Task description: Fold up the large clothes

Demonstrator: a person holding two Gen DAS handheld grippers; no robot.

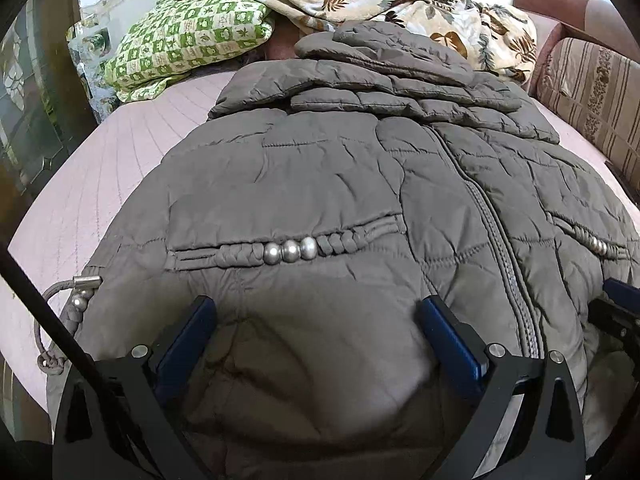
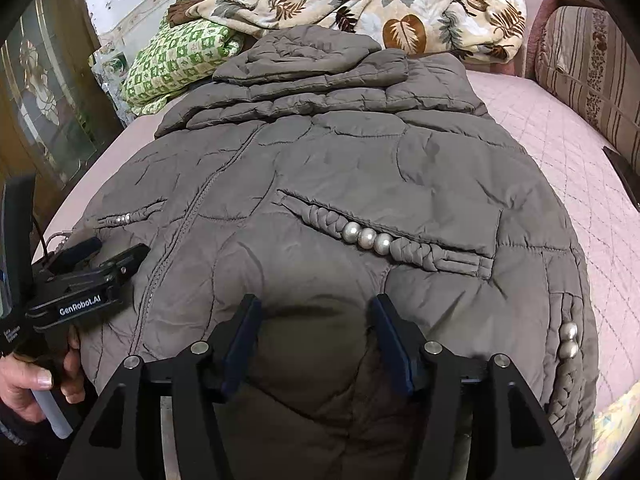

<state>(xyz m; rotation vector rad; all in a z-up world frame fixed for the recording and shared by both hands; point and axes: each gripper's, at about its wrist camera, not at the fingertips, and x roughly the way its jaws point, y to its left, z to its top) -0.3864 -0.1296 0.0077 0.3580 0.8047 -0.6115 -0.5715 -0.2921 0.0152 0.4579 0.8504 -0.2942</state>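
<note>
The grey quilted coat (image 2: pixel 320 168) lies zipped and flat on the pink bedspread (image 2: pixel 560 152), hem nearest, and both the left gripper (image 1: pixel 316 316) and the right gripper (image 2: pixel 316 312) hover spread over that hem, gripping nothing, probably poised to fold it toward the far collar.

Left hand-held gripper (image 1: pixel 316 312) and right hand-held gripper (image 2: pixel 316 308), jaws apart, angled downward.

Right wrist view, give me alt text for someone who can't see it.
A grey quilted jacket lies zipped and spread flat on a pink bed, with the right claw open over its near hem. At the left edge a hand holds the left claw by the zipper. A leaf-print blanket and a green checked pillow lie beyond.
</note>
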